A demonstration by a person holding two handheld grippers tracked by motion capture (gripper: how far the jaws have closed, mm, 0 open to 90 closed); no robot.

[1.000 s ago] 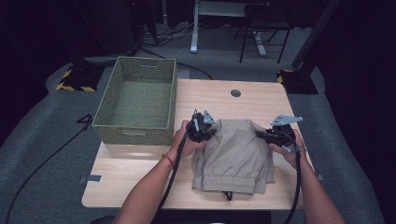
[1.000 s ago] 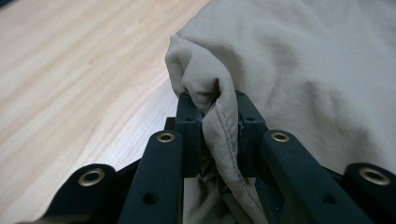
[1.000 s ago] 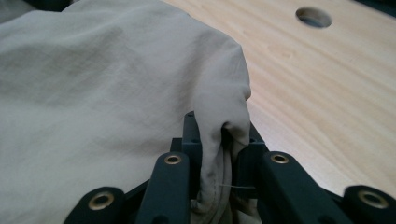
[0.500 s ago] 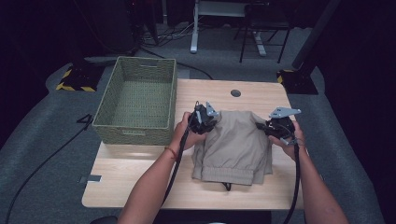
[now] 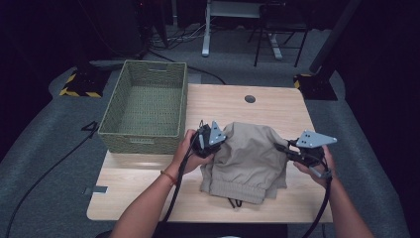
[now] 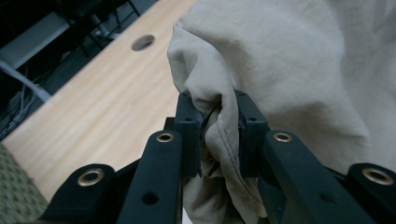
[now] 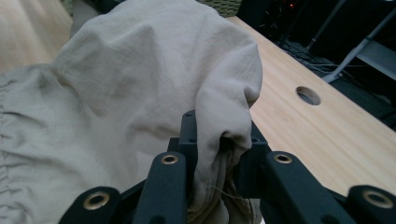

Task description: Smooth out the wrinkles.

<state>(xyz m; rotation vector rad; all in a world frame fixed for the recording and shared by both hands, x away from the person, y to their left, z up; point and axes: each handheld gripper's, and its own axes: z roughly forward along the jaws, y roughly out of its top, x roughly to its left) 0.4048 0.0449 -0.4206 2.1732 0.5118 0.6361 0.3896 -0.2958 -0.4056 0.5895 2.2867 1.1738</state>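
Seen from the high view, a person seated at a light wooden table [image 5: 148,193] works a folded pair of beige shorts [image 5: 247,161] with a hand-held gripper in each hand. The shorts lie just right of a green woven basket [image 5: 143,106], which stands on the table's left part, and their elastic waistband and dark drawstring face the person. The left gripper [image 5: 218,141] meets the shorts' far left corner, on the basket side; the right gripper [image 5: 282,147] meets the far right corner, well apart from the basket. A round cable hole [image 5: 250,99] sits in the tabletop beyond the shorts, to the basket's right. Both far corners are raised off the wood while the waistband end rests on it.

In the left gripper view, the left gripper [image 6: 219,128] has its two black jaws clamped on a bunched fold of the shorts [image 6: 289,70], stitched seam caught between the pads. Bare table [image 6: 93,107] and the cable hole [image 6: 143,42] lie beyond, with a sliver of the basket [image 6: 14,196] at the lower left corner.

In the right gripper view, the right gripper [image 7: 219,140] pinches a thick fold of the shorts [image 7: 140,79], cloth draped over the jaw tips. The cable hole [image 7: 308,95] shows on the table [image 7: 327,135] to the right, and the basket's edge [image 7: 224,5] peeks above the cloth.
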